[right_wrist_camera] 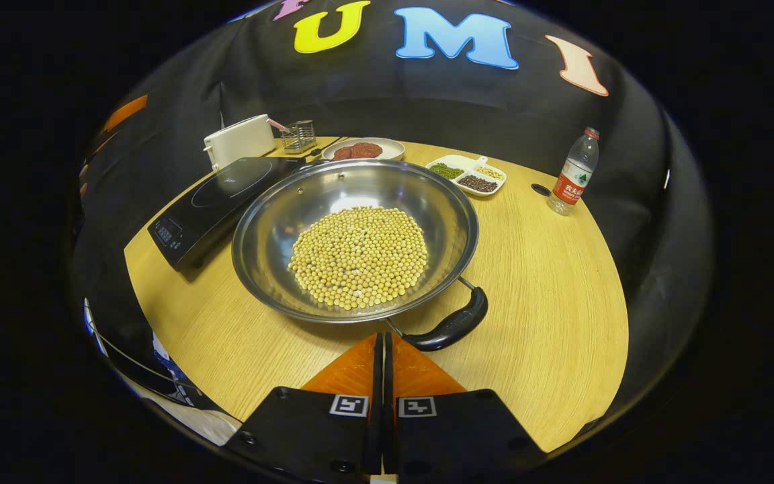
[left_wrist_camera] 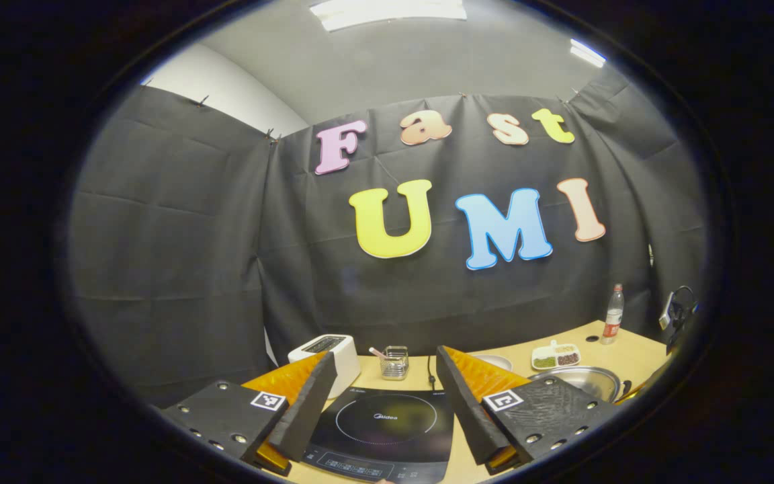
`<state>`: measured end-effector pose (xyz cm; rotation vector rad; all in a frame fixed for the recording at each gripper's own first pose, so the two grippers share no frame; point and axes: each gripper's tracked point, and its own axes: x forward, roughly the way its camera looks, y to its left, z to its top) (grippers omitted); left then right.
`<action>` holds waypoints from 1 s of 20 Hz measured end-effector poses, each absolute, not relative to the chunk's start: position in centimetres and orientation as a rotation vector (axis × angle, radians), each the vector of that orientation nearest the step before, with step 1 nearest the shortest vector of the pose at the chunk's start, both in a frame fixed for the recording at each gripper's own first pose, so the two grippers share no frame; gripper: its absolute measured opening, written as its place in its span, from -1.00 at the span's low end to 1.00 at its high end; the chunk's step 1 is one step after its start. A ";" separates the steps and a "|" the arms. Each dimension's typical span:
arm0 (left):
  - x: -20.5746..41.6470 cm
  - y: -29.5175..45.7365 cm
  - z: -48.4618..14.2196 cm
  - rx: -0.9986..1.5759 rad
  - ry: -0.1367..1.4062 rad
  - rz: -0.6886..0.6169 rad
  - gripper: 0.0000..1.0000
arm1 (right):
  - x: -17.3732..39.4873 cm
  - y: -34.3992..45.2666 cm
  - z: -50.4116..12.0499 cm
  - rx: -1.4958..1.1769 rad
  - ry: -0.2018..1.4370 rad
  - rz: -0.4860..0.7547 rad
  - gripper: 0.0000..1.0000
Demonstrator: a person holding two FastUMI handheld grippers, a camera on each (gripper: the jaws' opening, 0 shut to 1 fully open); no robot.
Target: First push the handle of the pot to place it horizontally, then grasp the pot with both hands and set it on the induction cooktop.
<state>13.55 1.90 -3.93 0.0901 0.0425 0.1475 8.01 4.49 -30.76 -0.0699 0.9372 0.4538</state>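
A wide steel pot [right_wrist_camera: 273,215] holding soybeans [right_wrist_camera: 359,257] sits on the wooden table [right_wrist_camera: 548,282], right of the black induction cooktop [right_wrist_camera: 216,198]. Its black handle [right_wrist_camera: 455,325] points toward the near right, at a slant. My right gripper [right_wrist_camera: 383,338] is shut with nothing between its fingers, its tips just in front of the pot's near rim and beside the handle's left end. My left gripper [left_wrist_camera: 383,366] hangs open above the induction cooktop [left_wrist_camera: 383,420], which lies between its fingers. The pot [left_wrist_camera: 578,380] shows at the right past the left gripper's right finger.
Behind the cooktop stand a white appliance [right_wrist_camera: 239,140] and a small glass holder [right_wrist_camera: 298,136]. A plate of red food [right_wrist_camera: 363,149], a divided dish of beans [right_wrist_camera: 466,173] and a water bottle [right_wrist_camera: 575,171] sit along the back. The table edge curves near the front.
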 end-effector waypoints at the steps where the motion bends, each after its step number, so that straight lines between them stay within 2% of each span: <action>1: 13.6 1.7 -3.9 0.091 0.041 0.147 0.82 | 8.4 4.3 -30.7 -0.069 0.935 0.447 -0.95; 3: 13.7 1.4 -3.8 0.095 0.040 0.147 0.82 | 9.1 3.9 -30.7 -0.064 0.930 0.437 -0.95; 4: 13.8 1.3 -3.7 0.097 0.039 0.148 0.81 | 9.4 3.9 -30.8 -0.058 0.928 0.434 -0.88; 5: 13.9 1.2 -3.7 0.099 0.039 0.149 0.81 | 9.7 3.8 -30.8 -0.053 0.928 0.432 -0.95; 9: 13.7 1.4 -4.0 0.102 0.041 0.161 0.77 | 10.7 3.1 -31.0 -0.092 0.922 0.422 -0.95; 10: 13.7 1.6 -4.1 0.103 0.044 0.166 0.81 | 10.9 2.9 -31.1 -0.103 0.920 0.420 -0.88; 11: 13.7 1.6 -4.2 0.102 0.047 0.171 0.81 | 11.2 2.8 -31.1 -0.109 0.920 0.418 -0.95; 18: 13.4 2.0 -4.8 0.112 0.061 0.196 0.77 | 13.6 1.4 -31.8 -0.134 0.906 0.374 -0.95; 20: 13.4 1.8 -5.1 0.113 0.067 0.197 0.82 | 14.5 1.0 -32.0 -0.134 0.900 0.357 -0.95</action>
